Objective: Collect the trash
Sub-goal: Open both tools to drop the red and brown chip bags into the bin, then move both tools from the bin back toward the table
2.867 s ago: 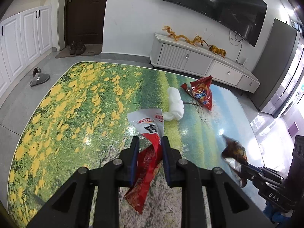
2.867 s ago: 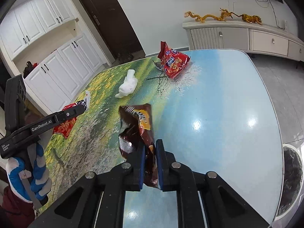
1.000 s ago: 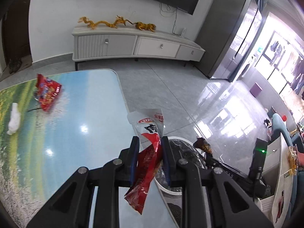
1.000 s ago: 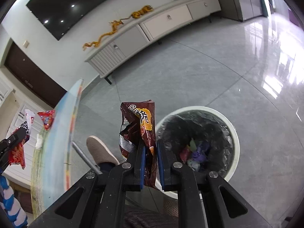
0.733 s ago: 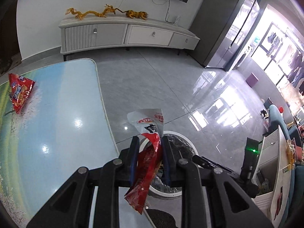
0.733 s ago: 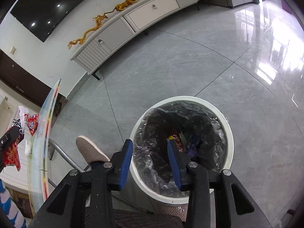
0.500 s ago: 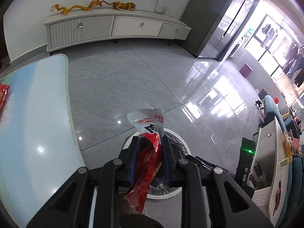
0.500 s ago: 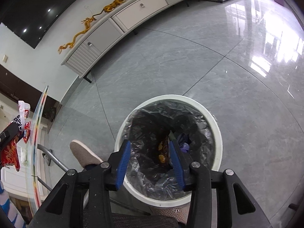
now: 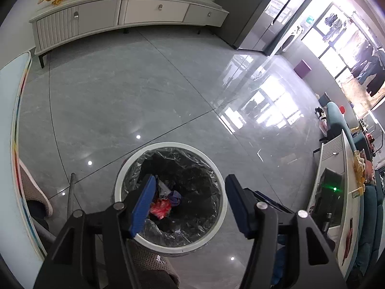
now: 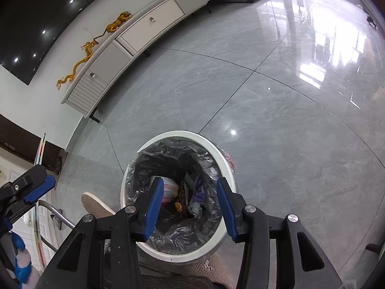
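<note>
A white round trash bin [image 9: 217,172] with a black liner stands on the grey floor. It also shows in the right wrist view [image 10: 226,163]. My left gripper [image 9: 190,189] is open and empty above the bin. The red snack wrapper [image 9: 160,207] lies inside the bin among other trash. My right gripper [image 10: 189,191] is open and empty above the bin. The brown snack bag [image 10: 181,203] lies inside with a white cup [image 10: 169,187] and purple scraps. The left gripper's blue pad [image 10: 39,189] shows at the left edge of the right wrist view.
The table edge [image 9: 16,130] runs down the left. A person's slippered feet [image 9: 33,192] stand beside the bin [image 10: 92,203]. A white TV cabinet [image 9: 125,12] with gold dragon figures lines the far wall. A white shelf unit [image 9: 336,192] stands at right.
My left gripper has opened and the red wrapper has dropped into the bin. My right gripper had let the brown bag fall in earlier and stays open above the bin.
</note>
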Demonstrator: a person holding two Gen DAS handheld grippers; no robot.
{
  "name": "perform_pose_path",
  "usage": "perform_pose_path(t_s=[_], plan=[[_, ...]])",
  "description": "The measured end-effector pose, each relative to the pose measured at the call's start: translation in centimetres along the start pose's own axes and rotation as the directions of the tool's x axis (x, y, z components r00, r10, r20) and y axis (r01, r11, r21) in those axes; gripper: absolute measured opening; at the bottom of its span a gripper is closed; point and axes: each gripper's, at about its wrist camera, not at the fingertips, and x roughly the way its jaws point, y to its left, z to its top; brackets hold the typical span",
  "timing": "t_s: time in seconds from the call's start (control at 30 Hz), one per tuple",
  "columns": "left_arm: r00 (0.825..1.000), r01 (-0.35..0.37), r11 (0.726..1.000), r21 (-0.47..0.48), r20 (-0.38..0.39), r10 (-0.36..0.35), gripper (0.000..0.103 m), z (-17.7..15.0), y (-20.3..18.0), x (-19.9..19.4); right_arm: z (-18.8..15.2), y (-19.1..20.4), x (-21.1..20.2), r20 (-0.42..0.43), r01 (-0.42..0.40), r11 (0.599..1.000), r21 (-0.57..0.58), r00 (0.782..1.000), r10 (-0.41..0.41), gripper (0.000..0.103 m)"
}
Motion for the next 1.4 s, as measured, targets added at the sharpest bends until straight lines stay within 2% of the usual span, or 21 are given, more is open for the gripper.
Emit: perform_pose_path(t_s=[0.17,0.47,0.77,1.1,1.3,1.4], plan=[[0.999,-0.023,1.0,-0.003,0.025,0.023,0.058,-0.3,-0.1,-0.9,-0.1,-0.4,-0.6,0.01,-0.001,1.0,0.008,1.0,0.001,0.043],[0.988,-0.074,0.996,-0.047,0.131,0.08,0.058,-2.1,1.2,-5.2,-0.4,1.8,-3.1,0.064,-0.026,0.999,-0.029,0.998,0.027,0.043],[0.956,-0.124,0.983,-0.136,0.249,0.155,0.058,-5.1,4.0,-12.0,-1.2,6.8,-6.4,0.12,-0.073,0.99,-0.121,0.989,0.088,0.044],[0.901,-0.128,0.962,-0.242,0.377,0.215,0.058,-8.7,8.1,-21.0,-3.4,14.4,-10.0,0.152,-0.137,0.951,-0.277,0.971,0.185,0.046],[0.844,-0.166,0.941,-0.296,0.451,0.291,0.058,-11.7,10.3,-26.8,-5.4,18.9,-12.0,0.158,-0.176,0.913,-0.369,0.956,0.248,0.048],[0.813,-0.175,0.922,-0.346,0.478,0.334,0.058,-13.4,12.0,-29.6,-6.4,21.2,-12.9,0.152,-0.198,0.885,-0.421,0.947,0.284,0.05]])
